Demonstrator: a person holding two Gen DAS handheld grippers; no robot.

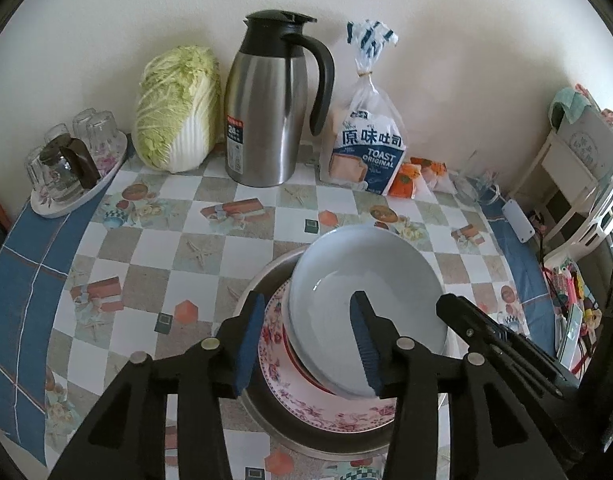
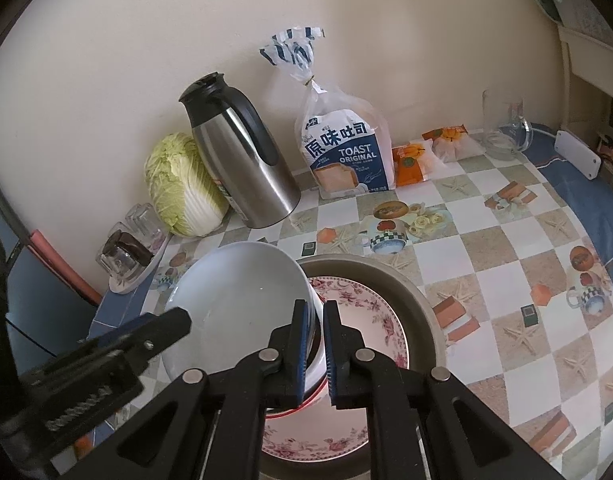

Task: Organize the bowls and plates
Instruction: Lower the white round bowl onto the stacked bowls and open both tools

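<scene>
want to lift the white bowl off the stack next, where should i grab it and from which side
Grip the white bowl by its thin rim, one finger inside, one outside. It sits tilted on the floral plate, so take the raised edge. The right gripper already pinches the wall nearest it.

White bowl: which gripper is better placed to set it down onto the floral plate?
Right. The right gripper is shut on the white bowl rim, tilted over the floral plate; the left gripper is open.
</scene>
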